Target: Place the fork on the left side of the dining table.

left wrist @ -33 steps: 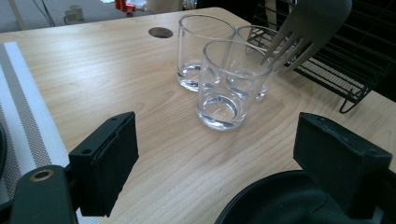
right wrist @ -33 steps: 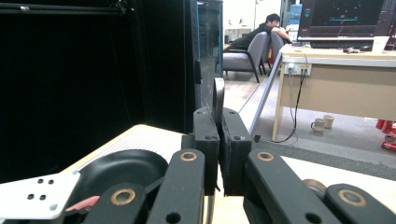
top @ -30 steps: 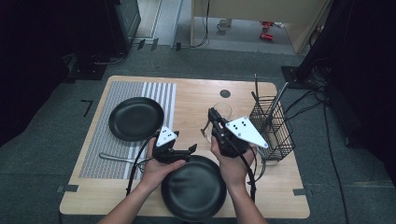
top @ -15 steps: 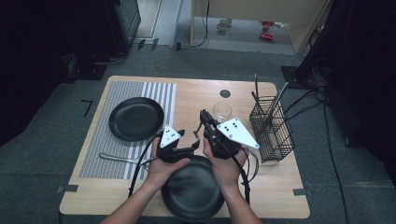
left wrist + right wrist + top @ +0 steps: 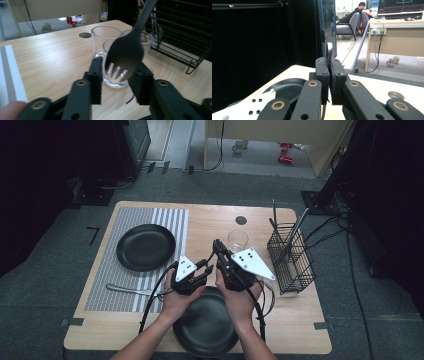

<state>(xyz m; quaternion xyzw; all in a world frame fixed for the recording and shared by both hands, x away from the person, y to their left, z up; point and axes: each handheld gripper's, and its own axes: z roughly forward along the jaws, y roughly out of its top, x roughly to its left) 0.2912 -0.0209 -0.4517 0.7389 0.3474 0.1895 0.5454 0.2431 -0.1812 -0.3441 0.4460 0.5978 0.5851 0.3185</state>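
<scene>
Fork point(image 5: 126, 53): centre of the left gripper view, hanging tines down over the table, in front of the glass point(image 5: 106, 41).
Right gripper point(image 5: 329, 75): jaws pressed on the fork's handle, so it hangs steady (likely a hand-over).
Left gripper point(image 5: 206, 268): jaws narrowly spread either side of the tines, just closing in; no firm pinch visible yet.

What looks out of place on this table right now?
The near black plate sits on bare wood at the table edge, off the striped mat that holds the other plate. A dark fork is up in the air, clamped between the right gripper fingers.
</scene>
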